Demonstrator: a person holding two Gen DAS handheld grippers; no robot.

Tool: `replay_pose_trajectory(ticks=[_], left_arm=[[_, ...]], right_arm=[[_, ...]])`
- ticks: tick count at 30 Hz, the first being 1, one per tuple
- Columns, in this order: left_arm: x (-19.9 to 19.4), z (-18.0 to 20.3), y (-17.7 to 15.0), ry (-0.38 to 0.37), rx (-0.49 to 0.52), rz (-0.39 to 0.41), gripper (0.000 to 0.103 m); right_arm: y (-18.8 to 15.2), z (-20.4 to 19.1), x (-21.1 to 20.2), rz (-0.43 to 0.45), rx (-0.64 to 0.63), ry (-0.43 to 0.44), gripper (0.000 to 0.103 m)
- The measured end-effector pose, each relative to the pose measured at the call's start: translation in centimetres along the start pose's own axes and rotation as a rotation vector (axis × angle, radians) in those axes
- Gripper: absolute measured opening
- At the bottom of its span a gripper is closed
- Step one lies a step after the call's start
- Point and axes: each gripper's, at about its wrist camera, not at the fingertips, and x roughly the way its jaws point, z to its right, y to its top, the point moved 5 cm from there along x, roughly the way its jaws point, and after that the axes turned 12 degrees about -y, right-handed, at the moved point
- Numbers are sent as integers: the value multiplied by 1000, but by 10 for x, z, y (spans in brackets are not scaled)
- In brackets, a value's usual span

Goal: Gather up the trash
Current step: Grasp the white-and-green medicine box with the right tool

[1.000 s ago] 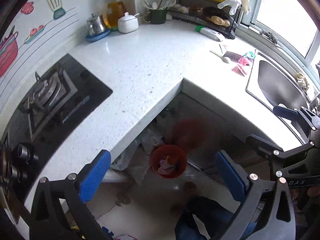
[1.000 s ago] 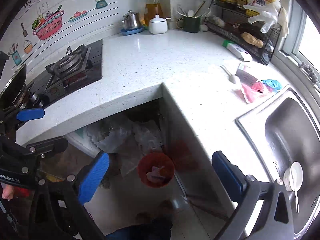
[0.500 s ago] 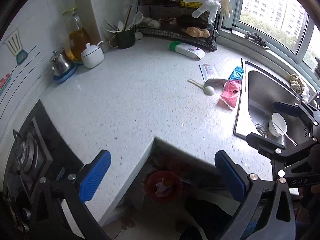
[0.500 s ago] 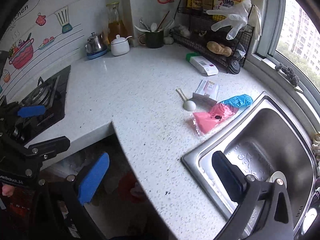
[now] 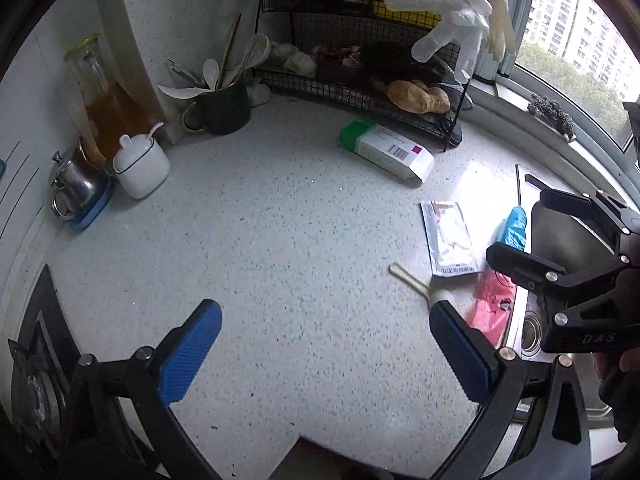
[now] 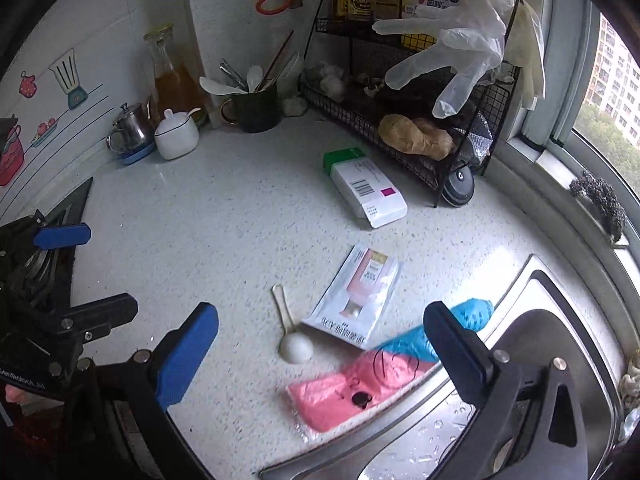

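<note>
Trash lies on the white speckled counter (image 6: 224, 216) beside the sink: a pink plastic packet (image 6: 344, 392), a blue packet (image 6: 420, 340), a flat white sachet (image 6: 356, 296), a small white plastic spoon (image 6: 290, 336) and a white-and-green box (image 6: 362, 190). My right gripper (image 6: 320, 360) is open and empty, hovering above the spoon and pink packet. My left gripper (image 5: 320, 352) is open and empty over bare counter, left of the spoon (image 5: 416, 286), sachet (image 5: 448, 240) and pink packet (image 5: 492, 308). The right gripper also shows at the right edge of the left wrist view (image 5: 560, 240).
A steel sink (image 6: 520, 400) lies at the right. A black wire rack (image 6: 420, 132) with bottles and hanging gloves stands at the back. A dark utensil mug (image 6: 256, 112), white sugar pot (image 6: 176, 138), kettle (image 6: 132, 132) and oil bottle (image 6: 172, 76) line the back left. A gas hob (image 5: 36, 380) lies left.
Both grippers have risen from pointing at the red bin on the floor and swung right and forward over the counter; the trash by the sink now lies close below them. Both stay open.
</note>
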Motion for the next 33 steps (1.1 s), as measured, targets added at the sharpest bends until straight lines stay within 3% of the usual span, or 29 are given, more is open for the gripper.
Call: replay_pose_trajectory(ticks=[11, 18, 24, 25, 29, 30, 33], left_arm=[[62, -33, 59, 8, -75, -42, 103], [103, -52, 68, 4, -97, -84, 103], [121, -64, 69, 19, -128, -111, 103], [122, -66, 68, 20, -135, -114, 103], [123, -69, 65, 28, -141, -122, 103], [122, -69, 64, 30, -138, -124, 103], [119, -67, 61, 32, -130, -126, 103]], right_arm=[[57, 15, 82, -39, -64, 24, 102], [71, 13, 135, -63, -117, 40, 102], [78, 6, 162, -82, -141, 58, 95], [78, 4, 166, -87, -145, 59, 93], [77, 2, 174, -99, -167, 73, 70], [76, 0, 176, -103, -176, 78, 59], [74, -2, 171, -94, -186, 87, 56]])
